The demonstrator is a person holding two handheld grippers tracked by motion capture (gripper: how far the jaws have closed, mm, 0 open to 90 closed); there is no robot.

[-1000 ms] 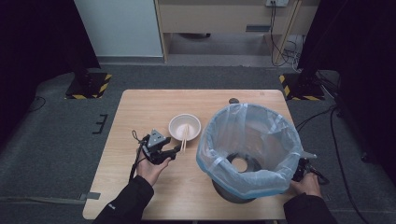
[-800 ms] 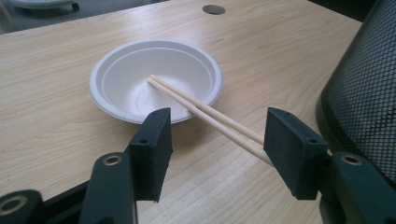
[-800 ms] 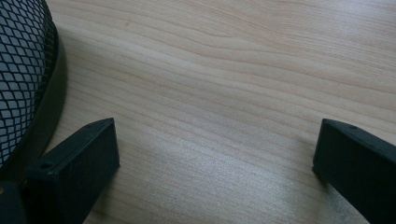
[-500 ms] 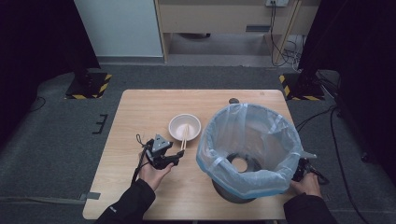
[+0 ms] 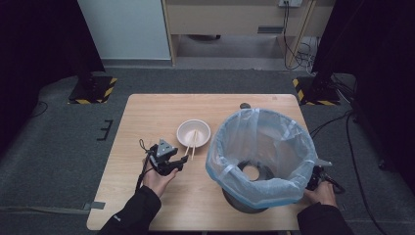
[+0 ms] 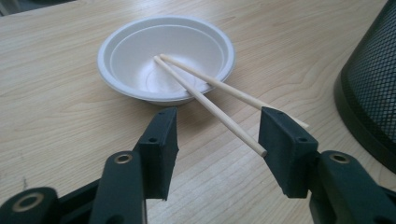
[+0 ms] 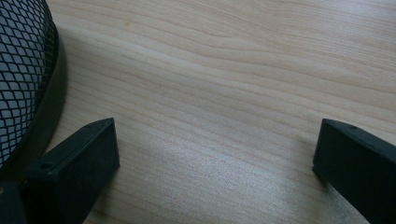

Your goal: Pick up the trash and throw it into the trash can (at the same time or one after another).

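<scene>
A white bowl point(image 5: 194, 133) point(image 6: 166, 56) sits mid-table with two wooden chopsticks point(image 5: 192, 145) point(image 6: 210, 95) lying across its rim, their near ends sticking out toward me. My left gripper point(image 5: 180, 163) point(image 6: 217, 140) is open just short of those ends, with the near tips between its jaws and one tip close to the right-hand jaw. A black mesh bin point(image 5: 244, 198) point(image 6: 373, 93) lined with a pale blue bag point(image 5: 262, 147) stands at the right. My right gripper point(image 5: 318, 178) point(image 7: 215, 158) hovers open over bare wood beside the bin's base point(image 7: 28, 84).
The wooden table point(image 5: 147, 117) has its front edge close to both hands. A small dark round object point(image 5: 244, 105) lies near the far edge behind the bin. Grey carpet surrounds the table.
My left gripper has moved right and a little forward, from beside the bowl to the chopsticks' near ends. The right hand has stayed put.
</scene>
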